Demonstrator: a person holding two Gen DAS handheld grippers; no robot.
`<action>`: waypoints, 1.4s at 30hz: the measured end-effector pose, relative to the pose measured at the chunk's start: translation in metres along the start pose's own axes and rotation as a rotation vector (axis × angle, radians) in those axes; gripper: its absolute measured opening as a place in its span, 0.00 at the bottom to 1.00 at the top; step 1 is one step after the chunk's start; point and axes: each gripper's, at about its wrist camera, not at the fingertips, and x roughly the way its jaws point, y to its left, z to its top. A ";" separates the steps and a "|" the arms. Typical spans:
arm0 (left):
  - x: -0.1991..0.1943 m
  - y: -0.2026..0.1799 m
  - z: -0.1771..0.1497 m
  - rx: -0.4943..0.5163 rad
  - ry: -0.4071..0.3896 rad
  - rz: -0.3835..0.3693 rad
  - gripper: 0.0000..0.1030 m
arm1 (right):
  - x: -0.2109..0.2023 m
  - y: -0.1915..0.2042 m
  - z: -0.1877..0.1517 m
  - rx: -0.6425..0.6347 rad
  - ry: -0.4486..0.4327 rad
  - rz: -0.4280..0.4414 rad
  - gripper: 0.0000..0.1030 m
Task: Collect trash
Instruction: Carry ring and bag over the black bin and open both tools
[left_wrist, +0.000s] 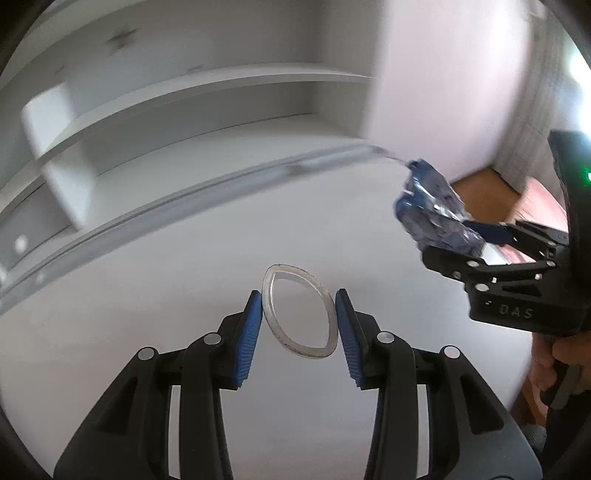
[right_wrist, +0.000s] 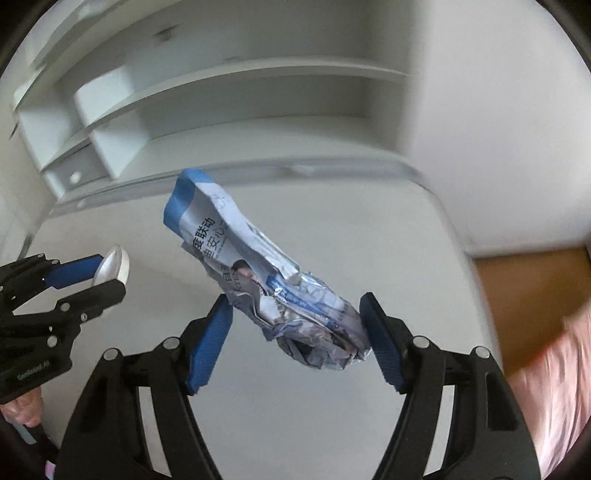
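Above the white bench (left_wrist: 184, 258): left hand-held gripper (left_wrist: 299, 332) clamped on a clear ring (left_wrist: 271, 314). Right of it, right hand-held gripper (right_wrist: 295, 332), jaws wide, pads against a crumpled blue wrapper (right_wrist: 258, 273).

The shelves (left_wrist: 207, 96) behind the white table (left_wrist: 184, 229) were smeared by motion blur, and dark marks on their upper boards could not be made out. In the left view, the right gripper (left_wrist: 476, 236) was cut off by the picture's edge, and the hand (left_wrist: 557, 365) holding it was only partly seen. The crumpled wrapper (right_wrist: 280, 280) hid part of the right pad. A pink cloth (right_wrist: 554, 376) at the right edge was too blurred to tell.
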 end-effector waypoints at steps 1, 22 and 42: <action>0.000 -0.020 0.001 0.028 -0.001 -0.033 0.39 | -0.011 -0.018 -0.013 0.046 -0.004 -0.022 0.67; 0.040 -0.417 -0.091 0.624 0.128 -0.577 0.39 | -0.161 -0.306 -0.362 0.836 0.086 -0.433 0.68; 0.156 -0.472 -0.169 0.690 0.325 -0.526 0.39 | -0.072 -0.344 -0.426 0.960 0.262 -0.337 0.68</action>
